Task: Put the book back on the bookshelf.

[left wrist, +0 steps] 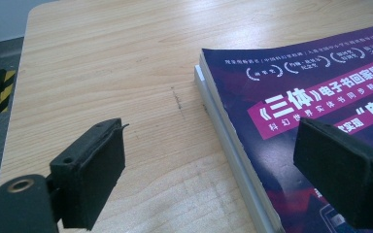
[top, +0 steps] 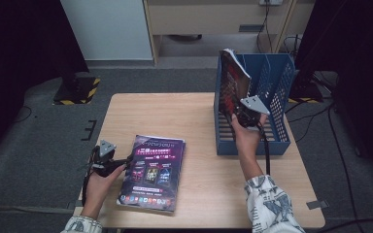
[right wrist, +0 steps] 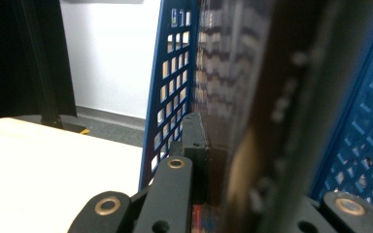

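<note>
High view shows the right gripper (top: 245, 116) clenched on a dark book (top: 234, 87), holding it upright over the leftmost slot of the blue rack (top: 281, 87) at the table's far right corner. Keeping the book on edge, spine roughly parallel to the dividers, is what lets it slide down between the rack's side wall and the first partition. In the right gripper view the book (right wrist: 252, 121) stands pinched between the jaws, blurred by closeness, with the perforated blue wall (right wrist: 175, 97) just beside it; whether its lower edge already rests on the rack's floor I cannot tell.

On the near left of the table (top: 199, 121), a purple book (top: 153, 170) lies flat on a second one. The left gripper (top: 121, 162) waits just beside its edge, jaws released and wide, one over bare wood and one over the cover (left wrist: 320, 97), likely placed so to steady or take that book next.
</note>
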A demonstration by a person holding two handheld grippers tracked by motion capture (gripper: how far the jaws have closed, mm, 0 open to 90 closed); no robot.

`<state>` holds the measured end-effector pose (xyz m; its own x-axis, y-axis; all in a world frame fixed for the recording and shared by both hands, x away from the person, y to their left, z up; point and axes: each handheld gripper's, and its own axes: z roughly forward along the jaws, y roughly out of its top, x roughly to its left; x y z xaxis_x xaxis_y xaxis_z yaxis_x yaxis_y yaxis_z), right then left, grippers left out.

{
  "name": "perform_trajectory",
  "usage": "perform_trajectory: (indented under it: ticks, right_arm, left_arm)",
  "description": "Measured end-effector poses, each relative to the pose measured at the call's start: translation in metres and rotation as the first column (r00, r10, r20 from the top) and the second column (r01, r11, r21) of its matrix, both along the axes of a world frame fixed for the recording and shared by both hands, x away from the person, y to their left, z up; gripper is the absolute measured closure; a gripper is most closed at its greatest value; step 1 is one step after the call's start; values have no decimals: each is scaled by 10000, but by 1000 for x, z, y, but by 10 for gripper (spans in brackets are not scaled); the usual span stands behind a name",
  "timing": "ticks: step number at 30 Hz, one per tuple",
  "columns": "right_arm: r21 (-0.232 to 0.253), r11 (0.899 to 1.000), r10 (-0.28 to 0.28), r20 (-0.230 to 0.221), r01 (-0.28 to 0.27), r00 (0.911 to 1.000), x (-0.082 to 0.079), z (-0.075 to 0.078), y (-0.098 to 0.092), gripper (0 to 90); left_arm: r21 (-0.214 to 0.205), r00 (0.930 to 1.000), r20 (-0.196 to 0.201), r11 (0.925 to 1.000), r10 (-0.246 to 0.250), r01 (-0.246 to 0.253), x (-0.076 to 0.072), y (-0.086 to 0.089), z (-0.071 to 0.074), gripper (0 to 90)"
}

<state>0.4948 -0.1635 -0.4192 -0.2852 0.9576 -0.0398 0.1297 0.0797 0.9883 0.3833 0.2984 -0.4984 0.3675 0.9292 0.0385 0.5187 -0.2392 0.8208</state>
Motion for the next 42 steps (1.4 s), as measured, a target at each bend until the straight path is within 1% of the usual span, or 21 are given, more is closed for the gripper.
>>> perform_trajectory:
  ticks: [5,8,10,13,16,20,29,31,33,42]
  right_arm:
    - [-253,9997,46,-159,-50,9999,0,-4,2,868]
    - [-239,9997,70,-230,-75,9997,0,-5,2,868]
    - [-296,9995,88,-402,-100,9992,0,-5,2,868]
    - [-359,9989,289,-746,-317,9968,0,-7,0,868]
    - [-429,9984,343,-815,-379,9961,0,-8,-2,867]
    - [-328,9984,432,-957,-465,9945,0,-6,-4,864]
    - [-467,9956,755,-1089,-810,9912,-4,-5,-3,842]
    - [-397,9958,774,-1067,-821,9913,-4,-4,-2,835]
    - [-474,9954,778,-1090,-834,9910,-5,-4,-2,832]
    - [-341,9944,959,-1022,-998,9901,-8,-3,-2,822]
  left_arm:
    - [8,10000,18,10000,21,-21,0,1,0,112]
    - [3,10000,17,10000,24,-24,0,1,0,112]
    - [4,10000,22,10000,19,-19,0,1,0,112]
    - [12,10000,17,10000,9,-9,0,0,0,112]
    - [14,10000,26,10000,1,-1,0,0,1,112]
    - [-11,10000,53,10000,13,-13,0,1,1,112]
    - [-52,10000,89,10000,33,-33,-1,1,2,112]
    - [-63,10000,75,10000,38,-37,-1,2,2,112]
    - [-61,10000,82,10000,32,-32,-1,1,2,112]
    - [-97,9999,99,9999,42,-41,-1,2,3,112]
